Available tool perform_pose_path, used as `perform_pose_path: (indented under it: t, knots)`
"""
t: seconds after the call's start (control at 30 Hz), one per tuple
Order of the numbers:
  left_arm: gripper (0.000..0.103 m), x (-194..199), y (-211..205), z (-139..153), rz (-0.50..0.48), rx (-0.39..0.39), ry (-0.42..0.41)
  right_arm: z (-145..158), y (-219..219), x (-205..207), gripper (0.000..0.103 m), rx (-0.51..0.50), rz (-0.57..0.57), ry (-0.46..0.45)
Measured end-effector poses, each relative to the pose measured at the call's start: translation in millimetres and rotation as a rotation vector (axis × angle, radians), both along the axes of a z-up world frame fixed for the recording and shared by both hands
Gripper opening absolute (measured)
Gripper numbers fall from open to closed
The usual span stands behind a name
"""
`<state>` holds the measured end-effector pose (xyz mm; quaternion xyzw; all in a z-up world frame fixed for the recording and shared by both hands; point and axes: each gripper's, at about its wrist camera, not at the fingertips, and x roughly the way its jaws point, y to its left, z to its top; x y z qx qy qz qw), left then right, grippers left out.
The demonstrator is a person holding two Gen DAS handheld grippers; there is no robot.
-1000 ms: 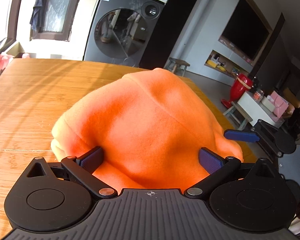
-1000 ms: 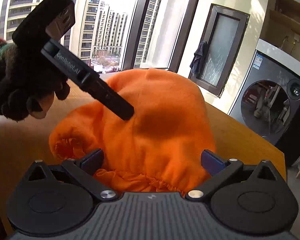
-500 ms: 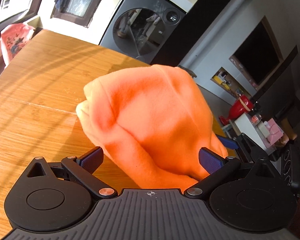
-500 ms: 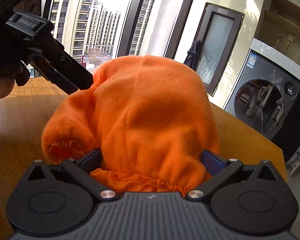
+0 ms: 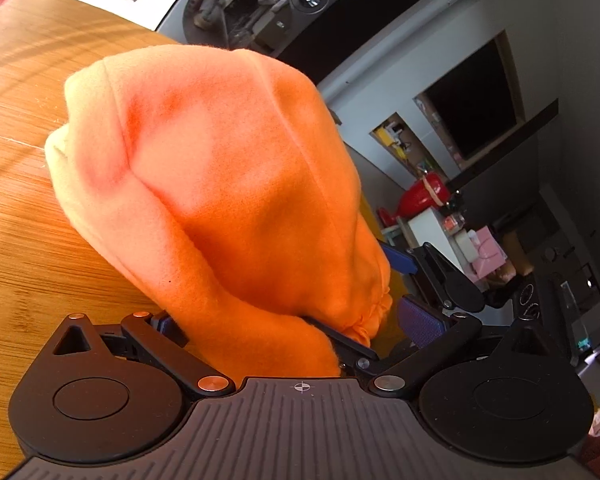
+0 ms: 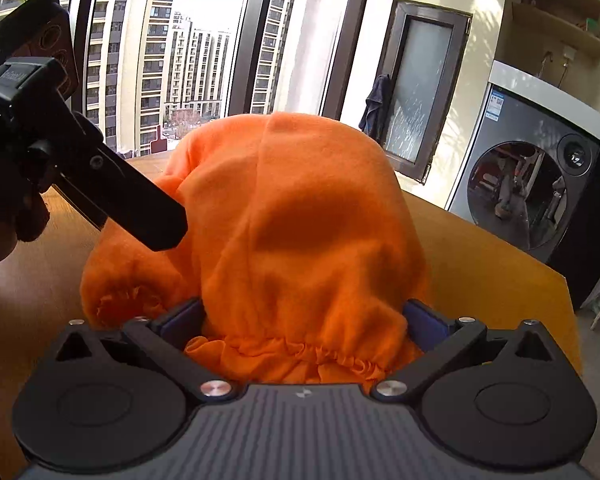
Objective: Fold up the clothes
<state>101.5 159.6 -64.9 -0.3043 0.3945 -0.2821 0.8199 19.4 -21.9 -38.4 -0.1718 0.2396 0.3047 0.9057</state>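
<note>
Orange fleece garment (image 6: 300, 232) hangs bunched above the wooden table (image 5: 24, 216), draped over both grippers. The right gripper (image 6: 304, 316) has its blue pads spread with gathered elastic hem between them; the left gripper (image 5: 292, 320) likewise looks spread, cloth heaped across it. Unpinched fleece could slide off if either tilts. Lettering on the left gripper's housing is too blurred to read.
</note>
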Motion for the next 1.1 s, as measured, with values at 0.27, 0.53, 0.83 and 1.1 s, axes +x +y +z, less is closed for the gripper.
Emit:
perform_pose_path:
  t: [0.27,0.53,0.83,1.1]
  knots:
    - [0.103,-20,13,47,-0.011,-0.045,-0.237,-1,-3,0,0.103,0.001,0.000,0.018]
    - [0.103,25,45,20,0.194,-0.040,-0.165,10,1,-10,0.103,-0.094,0.044,-0.027]
    - [0.103,37,54,-2,0.199,-0.106,-0.083,69,20,-13,0.103,-0.001,0.131,-0.080]
    - [0.103,-3,73,3,0.228,-0.102,-0.055,25,36,-27,0.103,-0.143,0.149,-0.123]
